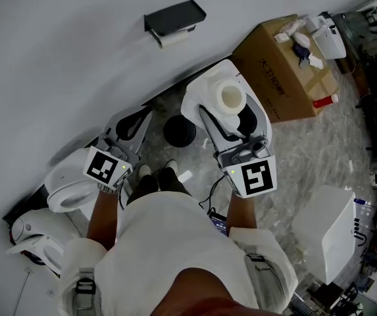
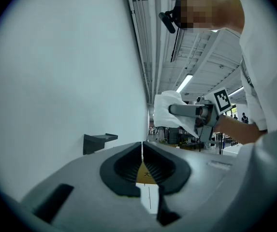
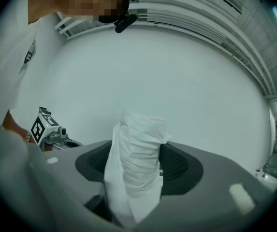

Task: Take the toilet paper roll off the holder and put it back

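Note:
The white toilet paper roll (image 1: pixel 230 98) is off the wall, with its loose outer wrap hanging. My right gripper (image 1: pixel 231 109) is shut on the toilet paper roll, one jaw on each side; in the right gripper view the roll (image 3: pixel 138 153) stands upright between the jaws. The black holder (image 1: pixel 174 18) is mounted on the white wall, up and left of the roll, with something white under its shelf. My left gripper (image 1: pixel 130 125) is shut and holds nothing, lower left of the holder. In the left gripper view the holder (image 2: pixel 99 141) is ahead on the left and the roll (image 2: pixel 169 111) to the right.
A cardboard box (image 1: pixel 287 71) with small items on top stands by the wall at right. A white toilet (image 1: pixel 70 187) is at lower left and a black round bin (image 1: pixel 179 130) sits on the floor below the grippers. A white cabinet (image 1: pixel 329 232) is at lower right.

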A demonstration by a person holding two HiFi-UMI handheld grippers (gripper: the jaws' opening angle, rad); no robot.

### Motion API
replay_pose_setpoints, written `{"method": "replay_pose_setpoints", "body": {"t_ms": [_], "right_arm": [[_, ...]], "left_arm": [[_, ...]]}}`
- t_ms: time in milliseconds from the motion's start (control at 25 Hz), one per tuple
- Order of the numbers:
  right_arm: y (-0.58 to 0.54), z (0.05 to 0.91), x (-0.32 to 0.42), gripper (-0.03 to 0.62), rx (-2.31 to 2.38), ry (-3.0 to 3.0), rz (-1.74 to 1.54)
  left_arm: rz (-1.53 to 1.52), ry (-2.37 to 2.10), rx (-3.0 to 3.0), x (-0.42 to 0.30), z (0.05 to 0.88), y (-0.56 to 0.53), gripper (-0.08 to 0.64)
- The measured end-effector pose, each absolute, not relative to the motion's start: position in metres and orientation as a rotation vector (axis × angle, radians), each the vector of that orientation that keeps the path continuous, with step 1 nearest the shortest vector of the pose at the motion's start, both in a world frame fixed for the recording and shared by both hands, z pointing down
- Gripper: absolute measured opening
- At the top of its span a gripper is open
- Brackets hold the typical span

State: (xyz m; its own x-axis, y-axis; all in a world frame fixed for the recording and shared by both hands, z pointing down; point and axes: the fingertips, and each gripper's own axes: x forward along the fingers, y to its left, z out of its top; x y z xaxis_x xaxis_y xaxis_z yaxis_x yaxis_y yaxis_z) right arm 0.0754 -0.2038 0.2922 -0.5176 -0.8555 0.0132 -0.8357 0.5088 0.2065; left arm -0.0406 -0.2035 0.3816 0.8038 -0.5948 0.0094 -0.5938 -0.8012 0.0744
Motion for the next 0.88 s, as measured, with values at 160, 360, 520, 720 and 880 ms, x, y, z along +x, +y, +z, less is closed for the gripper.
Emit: {"method": "replay_pose_setpoints", "body": {"t_ms": [160,360,520,720,880], "right_arm": [[-0.211,0.291,0.079,0.29,1.475,-2.623,-0.273],[-0.242,0.284,0.077,0.291,1.455,-2.634,-0.319],[-0.284,0.284,0.072,0.29,1.431,-2.628,-0.373],[-0.335,0.286,0.059,0.29,1.389,-2.658,-0.404],[-0.383,0.288,0.046,0.29,1.372,-2.683,-0.402]], "left_arm": [[-0.039,-0.96,2.896,-0.036,0.384,-0.208,0.006],[-0.01,-0.938,2.848,-0.03,0.406,-0.215,0.006],[0.022,-0.922,2.832,-0.027,0.426,-0.224,0.006],[0.06,-0.939,2.79,-0.032,0.449,-0.228,0.006],[0.087,-0.957,2.769,-0.035,0.458,-0.232,0.006]]}}
